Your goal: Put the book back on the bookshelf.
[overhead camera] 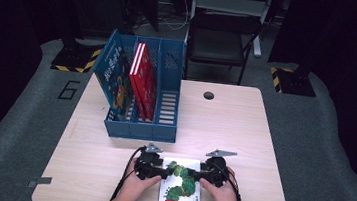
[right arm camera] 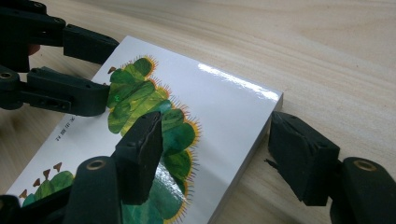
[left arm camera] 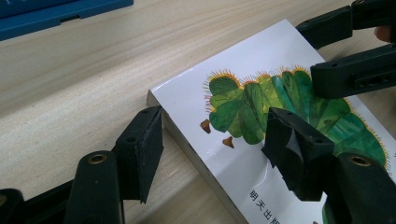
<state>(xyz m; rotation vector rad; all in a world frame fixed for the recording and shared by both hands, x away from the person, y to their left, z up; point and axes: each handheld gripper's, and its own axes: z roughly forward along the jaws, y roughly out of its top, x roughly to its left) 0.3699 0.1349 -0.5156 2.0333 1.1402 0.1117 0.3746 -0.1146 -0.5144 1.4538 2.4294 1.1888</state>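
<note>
The left gripper's black padded fingers stand open astride one long edge of the white glossy picture book with a green caterpillar on its cover: one pad sits on the table just off the book's edge, the other hovers over the cover, and neither looks to be pressing. The right gripper mirrors it on the opposite long edge, one of its fingers just beside the book's side and the other above the caterpillar, likewise open and holding nothing.

The step in hand looks like setting up a two-sided grasp of the book. The next move would call for both pairs of fingers to close evenly on the edges, then lift together so the book stays level and can be turned upright.

The book lies flat at the near middle of the light wooden table, between the person's two hands. It is a thick volume; its shiny cover catches the light and could be slippery. Small dark print runs near the spine edge, and the caterpillar's red head shows toward the near end.

Farther back on the left stands a blue plastic slotted file rack, holding a blue illustrated book and a red book, both leaning, with a slot at its right free.
</note>
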